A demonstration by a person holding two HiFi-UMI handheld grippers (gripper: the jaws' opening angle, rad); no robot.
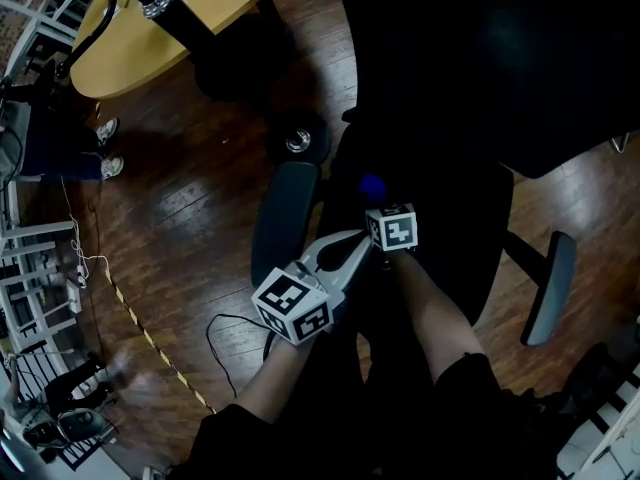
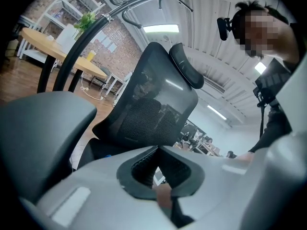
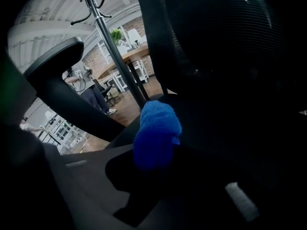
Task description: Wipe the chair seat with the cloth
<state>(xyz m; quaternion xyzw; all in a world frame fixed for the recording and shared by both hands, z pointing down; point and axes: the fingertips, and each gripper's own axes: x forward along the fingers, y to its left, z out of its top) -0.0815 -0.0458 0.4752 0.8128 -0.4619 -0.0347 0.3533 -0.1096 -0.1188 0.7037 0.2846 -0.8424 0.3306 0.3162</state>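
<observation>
Right jaws: clenched on the cloth (image 3: 157,133), a blue wad that sticks out past the tips.
Right gripper (image 1: 376,203): over the black seat (image 1: 450,228), pointing toward the backrest (image 1: 480,58). It is too dark to tell whether the cloth touches the seat.
Left jaws: pressed together, with nothing between them.
Left gripper (image 1: 362,243): just beside the right one, tips near it, above the seat's edge by the armrest (image 1: 283,218).
Around: wooden floor (image 1: 190,228); a round table (image 1: 160,28) well apart from the chair.
</observation>
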